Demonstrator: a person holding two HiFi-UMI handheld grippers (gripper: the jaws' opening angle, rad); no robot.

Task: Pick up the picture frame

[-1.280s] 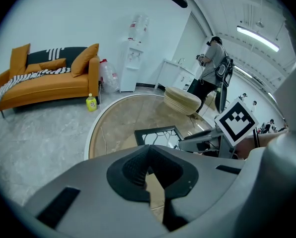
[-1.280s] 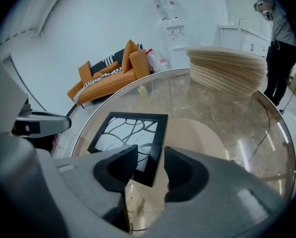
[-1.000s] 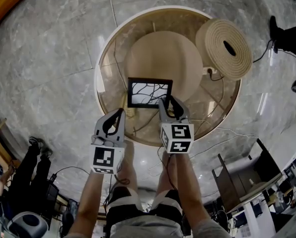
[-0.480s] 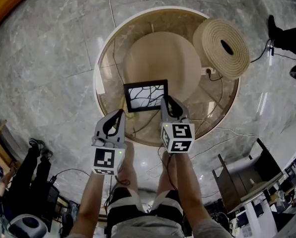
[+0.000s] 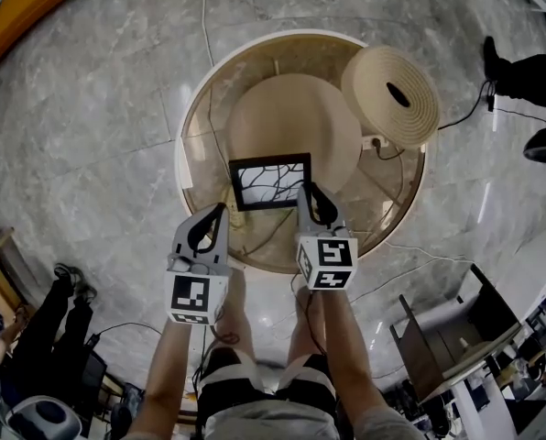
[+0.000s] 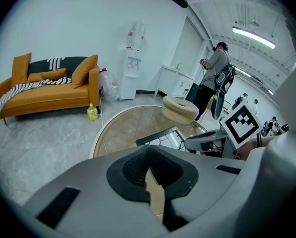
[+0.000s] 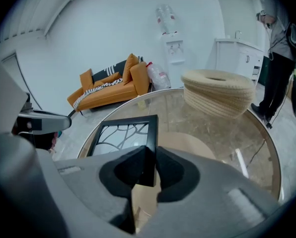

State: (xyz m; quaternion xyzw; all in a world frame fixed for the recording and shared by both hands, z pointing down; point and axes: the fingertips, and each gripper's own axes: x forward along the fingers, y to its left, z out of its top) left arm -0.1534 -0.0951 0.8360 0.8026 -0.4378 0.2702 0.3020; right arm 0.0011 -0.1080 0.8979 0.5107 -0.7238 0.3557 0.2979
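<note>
picture frame [image 5: 271, 183] now clamped at its right edge by just-closed right gripper [image 5: 308, 193] fingers, rising off table [image 5: 196, 108]: pickup underway. left gripper [image 5: 221, 211] fingers together, empty.

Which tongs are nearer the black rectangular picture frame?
Right: right tongs, just closed, grip the black picture frame by its right edge; left tongs hang apart, off its lower left corner.

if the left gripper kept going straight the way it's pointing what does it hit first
Most likely the round glass table, just left of the picture frame. The left gripper points down at it; depth is unclear, so it might clip the frame.
</note>
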